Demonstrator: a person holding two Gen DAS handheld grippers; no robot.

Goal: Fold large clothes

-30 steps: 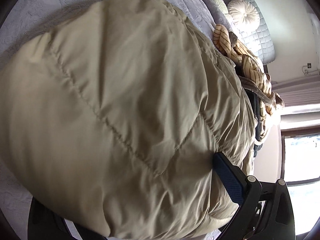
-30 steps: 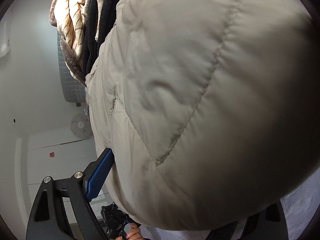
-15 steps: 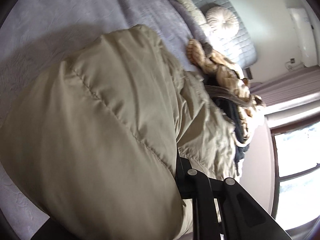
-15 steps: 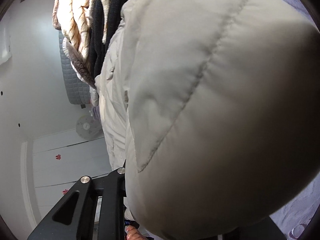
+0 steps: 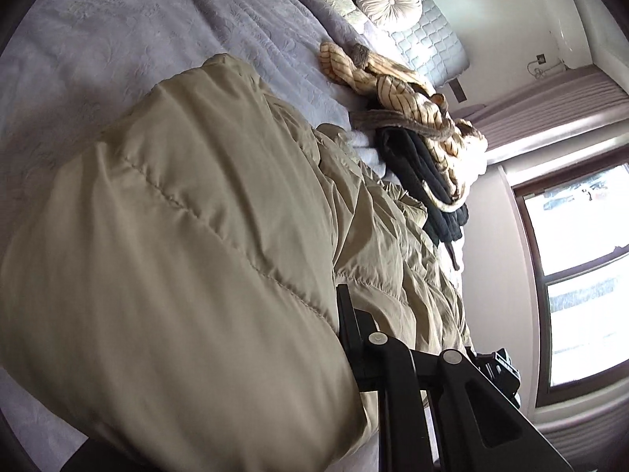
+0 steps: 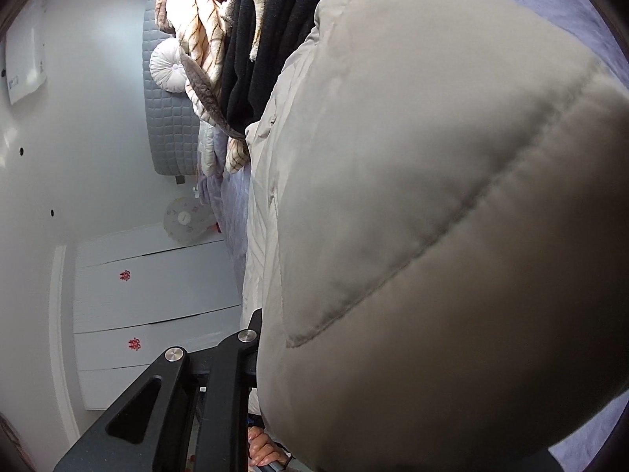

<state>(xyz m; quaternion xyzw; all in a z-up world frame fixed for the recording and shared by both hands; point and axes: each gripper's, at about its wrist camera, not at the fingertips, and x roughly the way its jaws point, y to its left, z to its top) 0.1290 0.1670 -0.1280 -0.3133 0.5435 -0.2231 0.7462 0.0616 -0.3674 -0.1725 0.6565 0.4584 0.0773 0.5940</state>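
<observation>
Left hand-held gripper [image 5: 346, 338] clamped on a fold of the beige padded coat [image 5: 188, 236], right hand-held gripper [image 6: 259, 354] with jaws closing on the same coat, coat bulging over the lilac bed [image 5: 137, 27], striped blanket [image 5: 397, 86] and black garment [image 5: 424, 173] piled beyond, round cushion [image 5: 389, 2] by the headboard.

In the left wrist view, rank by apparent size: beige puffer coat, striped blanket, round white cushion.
1. Beige puffer coat, though nearness to the camera inflates it.
2. Striped blanket.
3. Round white cushion.
</observation>
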